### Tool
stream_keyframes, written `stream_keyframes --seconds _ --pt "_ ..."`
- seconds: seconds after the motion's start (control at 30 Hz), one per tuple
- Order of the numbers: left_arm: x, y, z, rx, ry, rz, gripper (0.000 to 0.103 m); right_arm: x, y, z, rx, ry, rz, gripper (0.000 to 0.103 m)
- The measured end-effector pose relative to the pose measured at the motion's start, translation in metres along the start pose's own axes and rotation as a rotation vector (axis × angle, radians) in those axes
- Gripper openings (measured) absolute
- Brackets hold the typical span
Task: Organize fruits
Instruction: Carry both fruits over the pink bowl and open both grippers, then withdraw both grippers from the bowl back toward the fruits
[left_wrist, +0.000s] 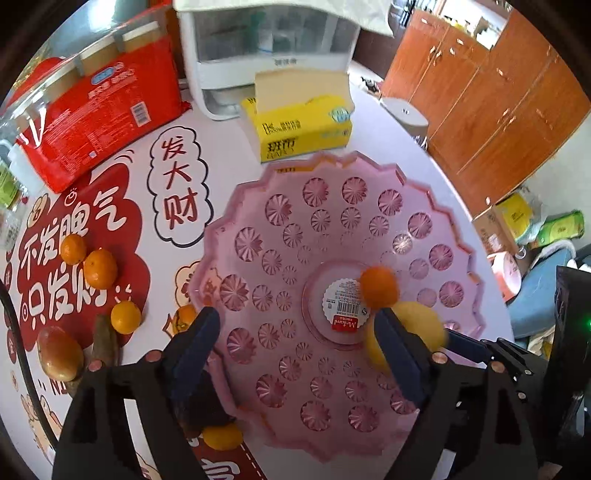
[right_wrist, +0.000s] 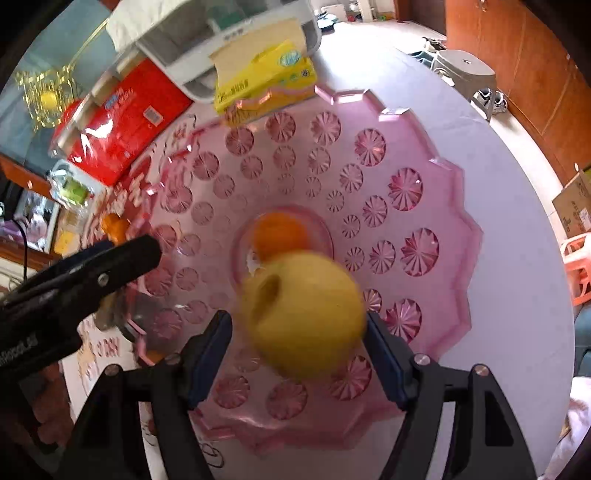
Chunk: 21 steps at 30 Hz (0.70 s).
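A pink cut-glass plate lies on the white table. A small orange sits blurred near the plate's centre label. My left gripper hangs open above the plate with nothing between its fingers; its dark tip also shows in the right wrist view. My right gripper is shut on a yellow round fruit, just over the plate and beside the orange. Left of the plate lie three small oranges and a reddish-yellow mango-like fruit.
A yellow tissue box touches the plate's far rim, with a white appliance behind it. A red package lies at the far left. Another small orange sits by the near rim. The table edge curves along the right.
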<state>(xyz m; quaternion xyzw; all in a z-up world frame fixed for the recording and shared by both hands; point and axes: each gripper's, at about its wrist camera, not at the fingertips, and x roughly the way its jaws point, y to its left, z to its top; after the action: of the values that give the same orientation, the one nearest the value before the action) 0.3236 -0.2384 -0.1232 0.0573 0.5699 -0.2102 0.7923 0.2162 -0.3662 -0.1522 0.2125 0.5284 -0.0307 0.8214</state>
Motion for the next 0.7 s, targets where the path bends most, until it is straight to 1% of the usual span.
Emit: stream_keyframes --seconds 0.03,0.1,0.2,0.3,0.47,0.7 --pt "-0.004 0.002 -0.001 -0.009 -0.006 -0.004 0.085 -0.005 0.0 -0.001 -0.001 -0.017 0.008 0.073" --pt "-0.018 0.007 -0.005 -0.027 -0.032 -0.004 0.085 -0.015 0.004 -0.004 -0.009 -0.047 -0.006 0.074" --pt "-0.038 0.014 -0.016 -0.048 -0.065 0.005 0.085 -0.025 0.006 -0.01 -0.004 -0.059 0.002 0.074" --pt "-0.057 0.025 -0.031 -0.072 -0.081 0.005 0.085 -0.036 0.011 -0.021 0.014 -0.075 0.015 0.074" --pt "-0.094 0.05 -0.062 -0.118 -0.12 -0.006 0.085 -0.052 0.023 -0.044 0.021 -0.109 0.02 0.074" --pt "-0.125 0.082 -0.099 -0.166 -0.163 -0.012 0.085 -0.068 0.04 -0.08 0.02 -0.165 0.04 0.074"
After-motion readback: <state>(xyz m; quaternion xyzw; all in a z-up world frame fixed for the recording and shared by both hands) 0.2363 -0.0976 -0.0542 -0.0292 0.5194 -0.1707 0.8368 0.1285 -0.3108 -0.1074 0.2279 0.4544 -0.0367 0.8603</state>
